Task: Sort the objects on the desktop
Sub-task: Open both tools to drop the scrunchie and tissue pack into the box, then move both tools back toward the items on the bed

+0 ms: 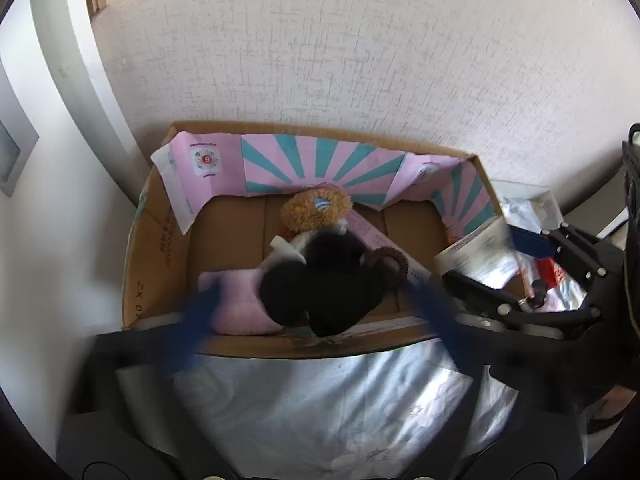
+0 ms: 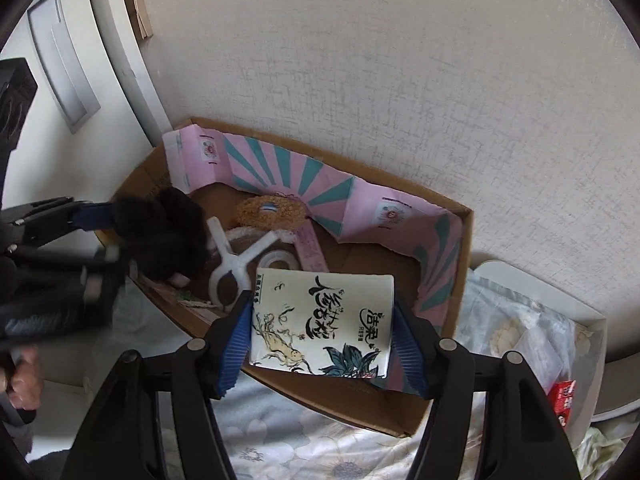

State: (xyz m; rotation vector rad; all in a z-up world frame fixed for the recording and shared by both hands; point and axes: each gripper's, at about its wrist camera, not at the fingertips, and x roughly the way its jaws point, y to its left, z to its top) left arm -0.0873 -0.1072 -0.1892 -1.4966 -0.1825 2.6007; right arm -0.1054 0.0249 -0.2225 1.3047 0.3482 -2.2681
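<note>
Though beside box rim (image 2: 466, 240), tissue pack (image 2: 320, 320)

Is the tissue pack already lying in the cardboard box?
Cannot tell. The tissue pack sits between the right gripper fingers over the cardboard box; whether it rests on the floor is hidden.

Floral bedsheet (image 2: 320, 440), cardboard box (image 2: 466, 248) and white tray (image 2: 560, 300) on it
</note>
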